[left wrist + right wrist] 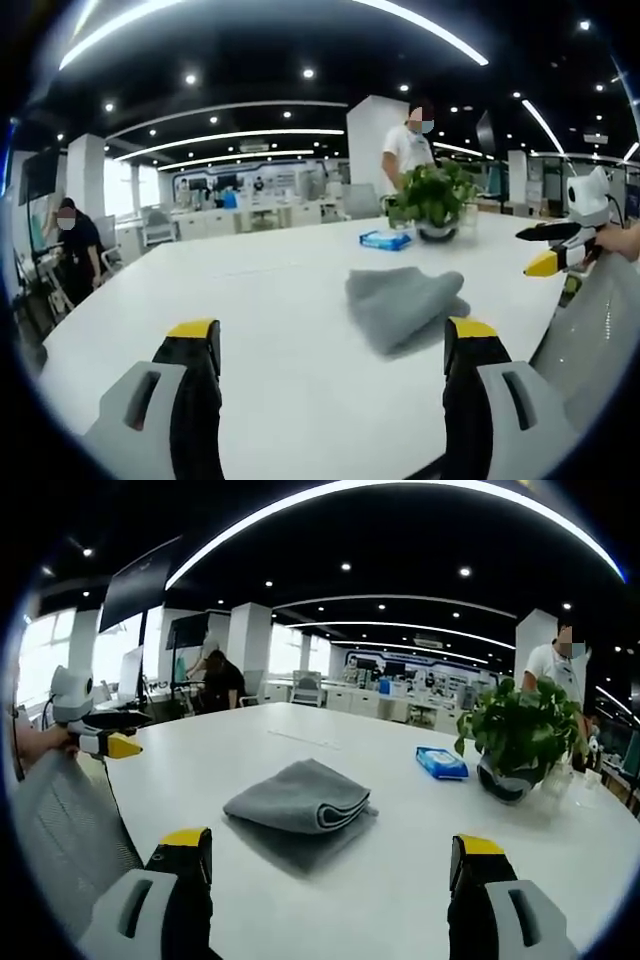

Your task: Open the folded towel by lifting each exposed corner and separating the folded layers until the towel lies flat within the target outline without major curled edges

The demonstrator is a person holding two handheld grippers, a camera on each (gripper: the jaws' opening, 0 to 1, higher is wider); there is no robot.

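Because the grey folded terry towel [300, 800] is soft and limp, it looks light and likely to sag and drag when lifted, so a pinch on a loose corner of the top layer should serve better than the rounded fold facing the right gripper view. It lies mid-table on the white tabletop [250, 300], still folded. The left gripper [335, 345] and right gripper [330, 855] both stand wide open, empty, short of it. Bare table surrounds it; a potted green plant [520, 730] and blue packet [441, 763] sit farther off.
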